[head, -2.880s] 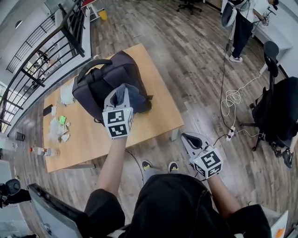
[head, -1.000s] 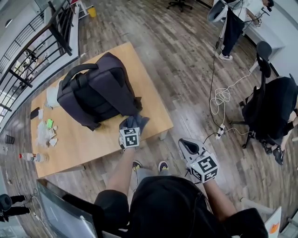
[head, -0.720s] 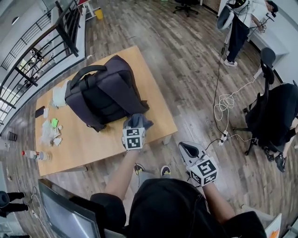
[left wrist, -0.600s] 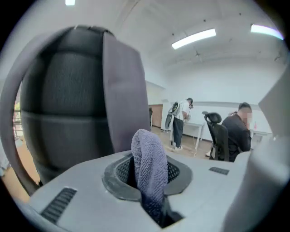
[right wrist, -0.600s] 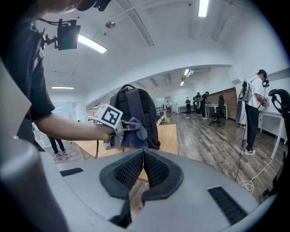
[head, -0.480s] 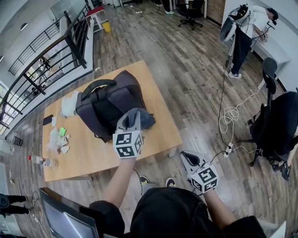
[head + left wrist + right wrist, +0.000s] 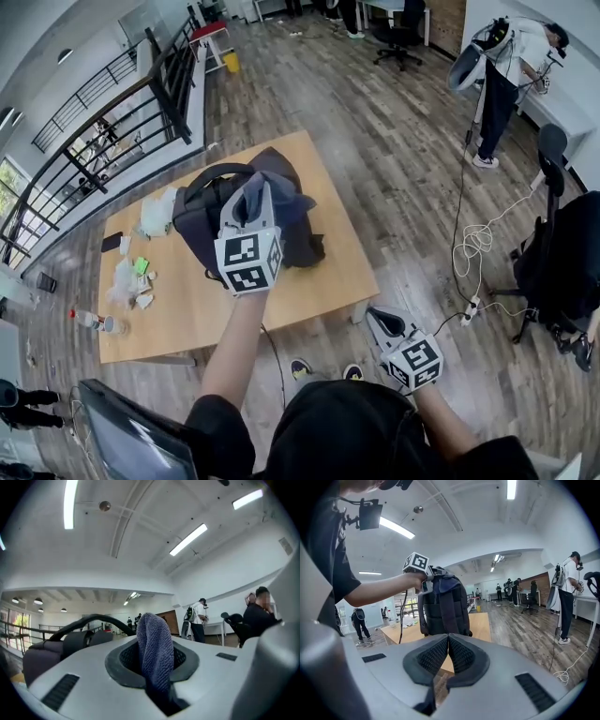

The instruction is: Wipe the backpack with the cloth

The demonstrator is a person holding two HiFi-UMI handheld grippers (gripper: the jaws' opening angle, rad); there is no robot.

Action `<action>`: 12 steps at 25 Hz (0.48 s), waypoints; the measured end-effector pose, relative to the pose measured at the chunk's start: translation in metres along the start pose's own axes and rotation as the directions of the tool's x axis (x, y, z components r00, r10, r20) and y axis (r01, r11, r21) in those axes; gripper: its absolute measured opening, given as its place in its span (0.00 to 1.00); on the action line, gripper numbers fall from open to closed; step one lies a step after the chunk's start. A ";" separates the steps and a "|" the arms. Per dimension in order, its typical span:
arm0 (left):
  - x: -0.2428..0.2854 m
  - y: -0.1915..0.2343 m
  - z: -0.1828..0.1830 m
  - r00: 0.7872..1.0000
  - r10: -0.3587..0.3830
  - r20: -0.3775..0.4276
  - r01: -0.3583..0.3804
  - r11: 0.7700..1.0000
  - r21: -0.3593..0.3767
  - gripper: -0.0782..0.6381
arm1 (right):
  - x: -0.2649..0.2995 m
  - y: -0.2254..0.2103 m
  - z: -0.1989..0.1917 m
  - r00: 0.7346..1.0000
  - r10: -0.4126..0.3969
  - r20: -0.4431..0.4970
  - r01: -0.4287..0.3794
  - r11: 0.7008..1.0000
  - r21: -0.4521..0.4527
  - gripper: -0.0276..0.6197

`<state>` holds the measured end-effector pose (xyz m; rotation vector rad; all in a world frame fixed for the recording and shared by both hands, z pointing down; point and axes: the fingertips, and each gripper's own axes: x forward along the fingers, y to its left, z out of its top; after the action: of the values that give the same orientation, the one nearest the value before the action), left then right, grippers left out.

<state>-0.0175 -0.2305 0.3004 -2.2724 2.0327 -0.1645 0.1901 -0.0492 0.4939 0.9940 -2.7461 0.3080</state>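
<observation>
A dark backpack (image 7: 206,220) stands upright on the wooden table (image 7: 309,272). My left gripper (image 7: 255,192) is raised at the backpack's top and is shut on a blue-grey cloth (image 7: 281,202). In the left gripper view the cloth (image 7: 154,648) sticks up between the closed pads, with the backpack's carry handle (image 7: 93,619) just beyond. My right gripper (image 7: 382,323) hangs low off the table's near right corner, shut and empty. The right gripper view looks past its closed pads (image 7: 436,656) at the backpack's strap side (image 7: 443,609) and at the left gripper's marker cube (image 7: 416,563).
Crumpled wipes (image 7: 127,281), a bottle (image 7: 94,321), a phone (image 7: 111,242) and a white bundle (image 7: 157,211) lie at the table's left end. A railing (image 7: 103,141) runs along the left. Cables (image 7: 473,239), an office chair (image 7: 562,262) and a standing person (image 7: 502,66) are on the right.
My left gripper has risen with the cloth from the backpack's lower near corner up to its top. The right gripper has barely shifted and stays shut.
</observation>
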 end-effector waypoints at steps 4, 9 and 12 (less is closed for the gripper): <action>-0.001 -0.044 -0.080 0.984 -0.088 -0.157 0.091 0.996 0.013 0.20 | -0.005 -0.002 -0.007 1.000 -0.008 -0.020 0.008 1.000 0.005 0.06; 0.005 -0.065 -0.209 0.934 -0.082 -0.348 0.124 0.987 0.098 0.20 | -0.012 -0.003 -0.021 0.998 -0.020 -0.064 0.021 1.000 0.019 0.06; 0.005 -0.076 -0.245 0.923 -0.088 -0.374 0.144 0.982 0.126 0.20 | -0.018 -0.003 -0.029 0.995 -0.032 -0.092 0.033 0.999 0.019 0.06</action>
<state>0.0236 -0.2255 0.5536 -2.4084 1.9522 -0.7810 0.2092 -0.0328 0.5175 1.0026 -2.6467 0.3675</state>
